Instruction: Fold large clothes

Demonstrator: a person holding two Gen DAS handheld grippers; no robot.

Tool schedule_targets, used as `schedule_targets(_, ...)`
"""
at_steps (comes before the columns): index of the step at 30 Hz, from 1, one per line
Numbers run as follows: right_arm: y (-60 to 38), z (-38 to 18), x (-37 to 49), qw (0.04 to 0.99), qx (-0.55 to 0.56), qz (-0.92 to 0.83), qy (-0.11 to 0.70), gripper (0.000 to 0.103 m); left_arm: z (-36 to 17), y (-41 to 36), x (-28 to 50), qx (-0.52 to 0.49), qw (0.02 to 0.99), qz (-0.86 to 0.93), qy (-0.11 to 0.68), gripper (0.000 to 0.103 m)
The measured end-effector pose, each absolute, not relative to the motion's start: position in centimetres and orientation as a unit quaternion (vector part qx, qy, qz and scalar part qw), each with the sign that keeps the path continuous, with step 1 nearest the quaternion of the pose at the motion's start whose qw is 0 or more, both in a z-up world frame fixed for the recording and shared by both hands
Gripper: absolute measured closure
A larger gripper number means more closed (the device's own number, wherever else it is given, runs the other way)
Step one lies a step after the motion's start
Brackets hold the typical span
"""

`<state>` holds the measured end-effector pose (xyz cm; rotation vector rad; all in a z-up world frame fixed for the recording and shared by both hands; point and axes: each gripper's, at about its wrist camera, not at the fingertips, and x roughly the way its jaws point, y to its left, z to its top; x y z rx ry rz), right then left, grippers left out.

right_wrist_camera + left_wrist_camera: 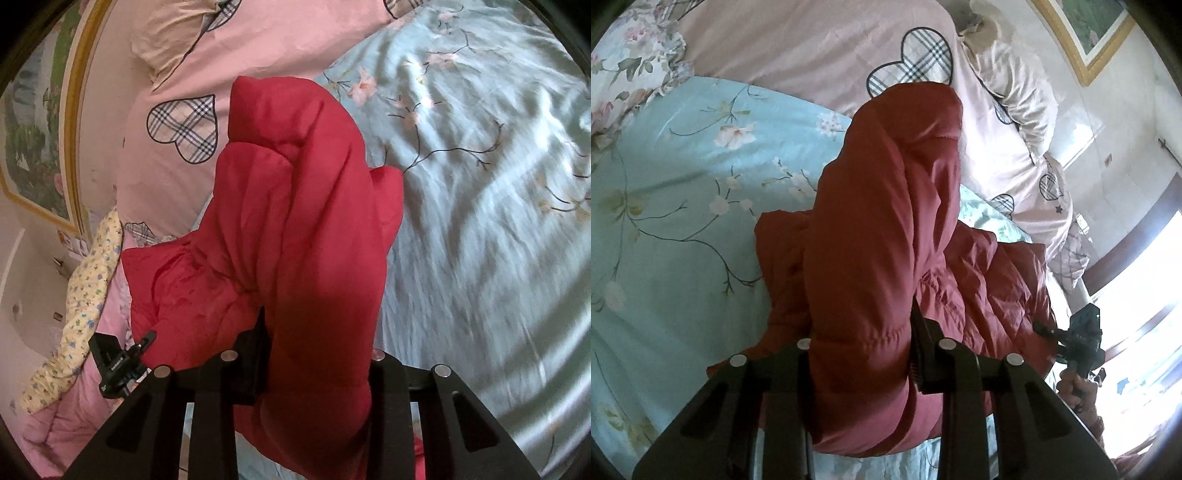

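Note:
A red padded jacket (879, 206) lies bunched on the light blue floral bedsheet (683, 192). My left gripper (860, 354) is shut on a thick fold of it, and the puffy cloth fills the gap between the black fingers and rises ahead of them. In the right wrist view the same red jacket (295, 229) bulges up between the fingers of my right gripper (317, 362), which is shut on another fold. The other gripper (1082, 339) shows at the right edge of the left wrist view, held in a hand (1075, 391), and again as a black gripper (118, 362) at the lower left of the right wrist view.
A pink duvet with plaid hearts (820, 48) is heaped at the head of the bed, seen too as a pink duvet (177, 122). A gold-framed picture (1086, 37) hangs on the wall. A yellow patterned cloth (88, 295) lies at the bedside. Bright window light (1137, 325) fills the right.

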<state>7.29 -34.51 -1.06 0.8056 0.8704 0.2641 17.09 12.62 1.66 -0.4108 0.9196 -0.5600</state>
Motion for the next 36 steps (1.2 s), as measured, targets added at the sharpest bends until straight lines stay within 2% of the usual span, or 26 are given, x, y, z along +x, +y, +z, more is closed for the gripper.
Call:
schedule_targets(10,-35.3,-2.3,7.2,0.833,0.358,0.091,0.412,0.072,-0.7,11.0,19.8,-0.130,0.860,-0.230,0.436,0.076)
schedule_targets(18,-35.4,-3.3,7.3,0.835,0.360,0.078,0.410,0.071,-2.0,10.4,20.6,-0.102,0.870,-0.219,0.430,0.066)
schedule_targets(21,-35.1,-3.1,7.4,0.838,0.348,0.074,0.414,0.065,-1.7,10.7,20.4,-0.091,0.875,-0.207,0.429,0.053)
schedule_targets(23,-34.8,-2.7,7.4,0.844,0.331,0.070,0.416,0.056,-1.4,11.2,20.3,-0.087,0.879,-0.190,0.430,0.033)
schedule_targets(26,-34.4,-2.1,7.4,0.852,0.308,0.056,0.418,0.048,-1.2,12.0,20.7,-0.086,0.882,-0.173,0.429,0.021)
schedule_targets(29,-34.3,-1.4,7.7,0.865,0.281,0.026,0.416,0.037,-1.0,12.0,21.1,-0.082,0.884,-0.163,0.431,0.021)
schedule_targets(36,-34.8,1.3,8.8,0.890,0.244,-0.012,0.385,0.024,1.0,11.5,21.3,-0.069,0.906,-0.132,0.397,0.021)
